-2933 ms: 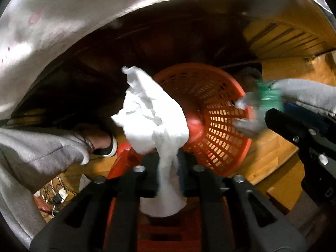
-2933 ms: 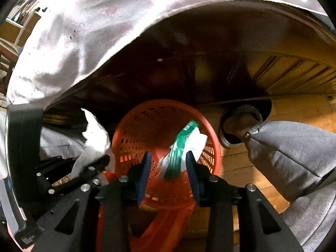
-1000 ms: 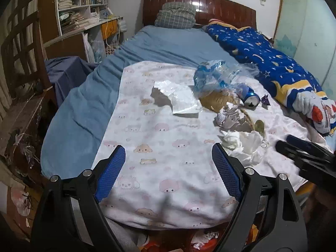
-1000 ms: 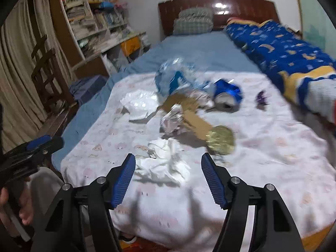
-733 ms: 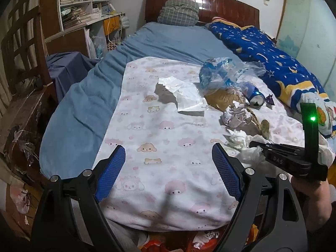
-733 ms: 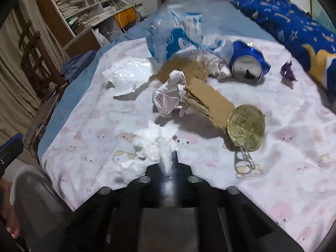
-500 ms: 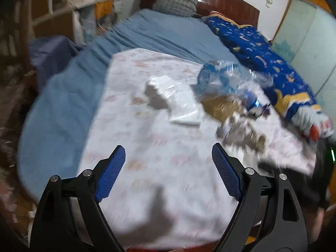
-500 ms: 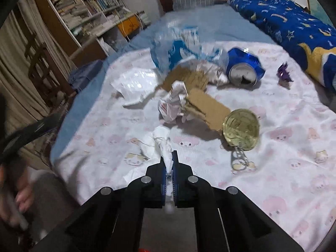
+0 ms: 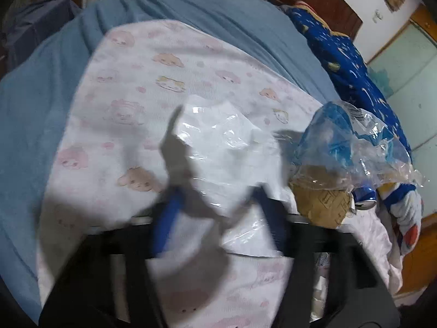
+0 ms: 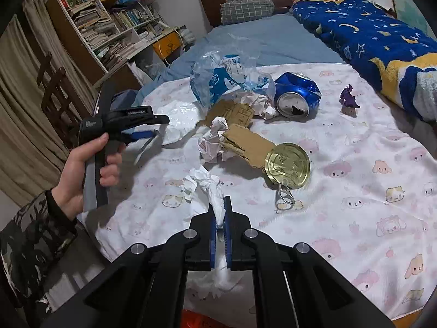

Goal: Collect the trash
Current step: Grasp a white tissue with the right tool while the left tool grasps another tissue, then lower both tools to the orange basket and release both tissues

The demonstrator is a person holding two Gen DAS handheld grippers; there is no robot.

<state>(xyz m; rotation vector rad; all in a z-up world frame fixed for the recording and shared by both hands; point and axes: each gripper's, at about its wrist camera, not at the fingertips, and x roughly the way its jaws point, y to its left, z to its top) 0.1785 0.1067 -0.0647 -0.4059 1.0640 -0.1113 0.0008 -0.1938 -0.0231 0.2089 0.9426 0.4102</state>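
Trash lies on a white cartoon-print sheet (image 10: 355, 191) on the bed. My right gripper (image 10: 220, 202) is shut on a white crumpled tissue (image 10: 210, 188), which trails up and left from the pads. My left gripper (image 9: 218, 213), blurred by motion, hangs low over a white crinkled plastic wrapper (image 9: 224, 142). Its jaws are closing with the wrapper between the blue pads (image 9: 166, 218); I see no firm pinch. In the right wrist view a hand (image 10: 79, 169) holds the left gripper (image 10: 151, 127) beside that wrapper (image 10: 180, 125).
Behind the tissue lie crumpled paper (image 10: 210, 145), cardboard (image 10: 245, 142), a gold can lid (image 10: 286, 164), a crushed blue can (image 10: 296, 98), a blue-and-clear plastic bag (image 10: 218, 79) and a purple scrap (image 10: 348, 98). A blue quilt (image 10: 368, 32) lies right, shelves (image 10: 103, 27) left.
The left gripper swept forward and down onto the white wrapper, and its jaws narrowed. The right gripper shut on the tissue and has drawn it slightly back and up.
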